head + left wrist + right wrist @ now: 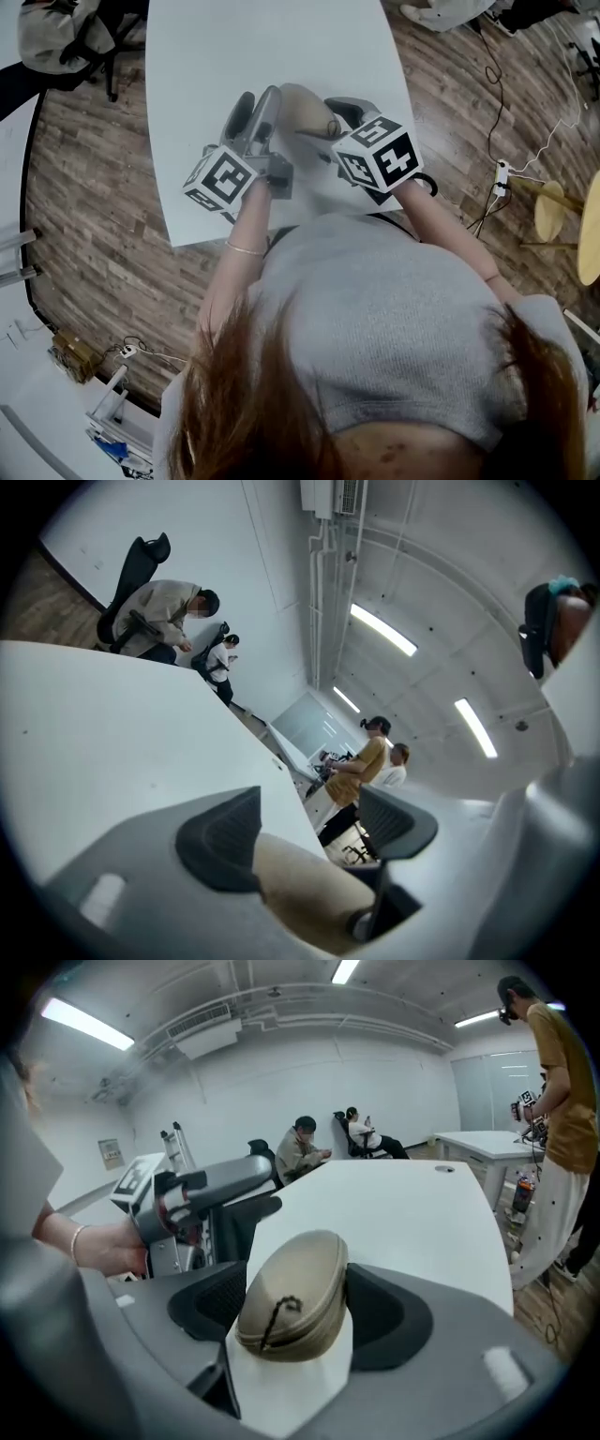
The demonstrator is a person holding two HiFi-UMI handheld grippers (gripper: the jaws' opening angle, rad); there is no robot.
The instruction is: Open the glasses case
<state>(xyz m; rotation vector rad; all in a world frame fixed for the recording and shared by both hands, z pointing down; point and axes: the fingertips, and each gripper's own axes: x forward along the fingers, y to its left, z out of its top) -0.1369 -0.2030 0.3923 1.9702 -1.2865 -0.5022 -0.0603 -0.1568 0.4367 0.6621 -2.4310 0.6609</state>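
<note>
Head view: white table [234,47] (wood floor [84,187]); left tongs [309,803], right tongs [298,1274] straddle case [305,111], wide.

No legible text, brand, number or sign appears in any view.

- Left cube [217,180] and right cube [380,155]: each visible face carries a black-and-white square marker pattern. The patterns are coded blocks, not characters.
- Right gripper view: one face of the left cube shows the same kind of pattern.
- Notice [111,1153]: a small sheet on the far wall in the right gripper view. Its print is too small to read.
</note>
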